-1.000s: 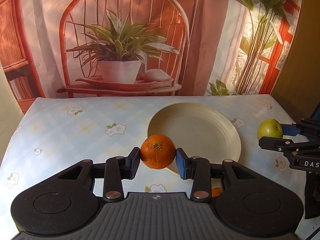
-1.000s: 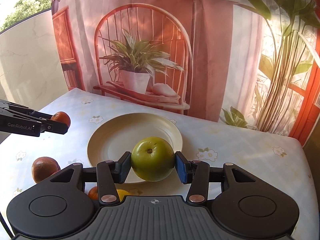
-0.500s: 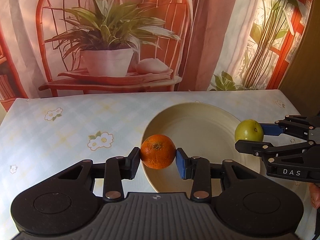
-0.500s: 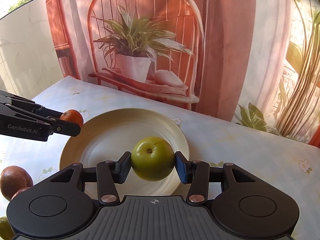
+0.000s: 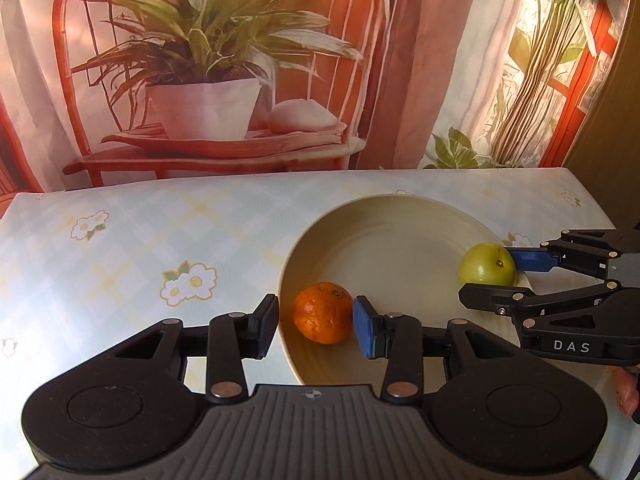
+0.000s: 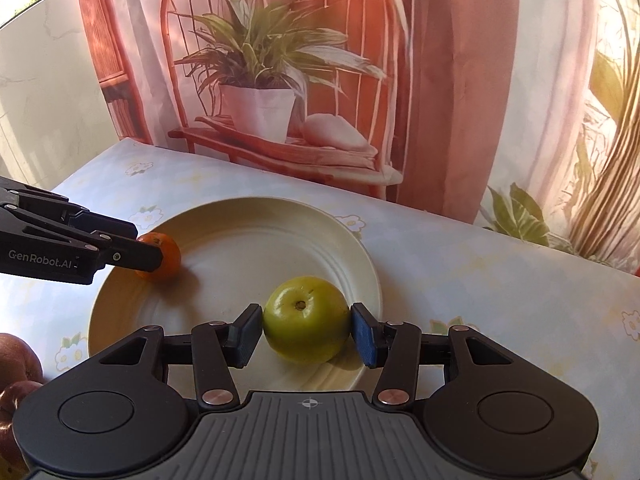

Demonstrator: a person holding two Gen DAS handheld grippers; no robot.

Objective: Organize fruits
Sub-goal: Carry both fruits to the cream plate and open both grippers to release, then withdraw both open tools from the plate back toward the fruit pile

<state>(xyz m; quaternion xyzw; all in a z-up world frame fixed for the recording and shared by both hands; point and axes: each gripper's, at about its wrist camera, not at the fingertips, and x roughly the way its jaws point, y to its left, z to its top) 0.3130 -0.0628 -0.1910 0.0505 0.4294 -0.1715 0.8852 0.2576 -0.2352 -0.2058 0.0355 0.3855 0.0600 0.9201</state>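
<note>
The orange (image 5: 323, 313) sits on the cream plate (image 5: 384, 224), just inside its left rim, with the left gripper (image 5: 316, 326) reaching down around it. Its jaws have just been opening: there is a clear gap between the dark left pad and the fruit, while the blue right pad stands at the skin or barely off it, so the orange is no longer pinched and rests on the plate by its own weight. Seen from the other side, the orange (image 6: 160, 256) lies at the plate's (image 6: 240, 216) left edge, half covered by the black fingers of that gripper.

Further right on the same plate, near its right rim, the green apple (image 6: 307, 319) stands with its stem end facing up. The right gripper (image 6: 307, 334) straddles it, and its jaws too have just been opening; both pads sit right beside the apple, a thin gap showing on the left one, and the fruit casts its shadow on the plate under it. From the left camera the apple (image 5: 487, 264) shows at the plate's right edge between the blue pad and the black finger.

The plate rests on a floral tablecloth (image 5: 132, 248). At the table's near left edge, a couple of reddish fruits (image 6: 16, 364) lie off the plate.
</note>
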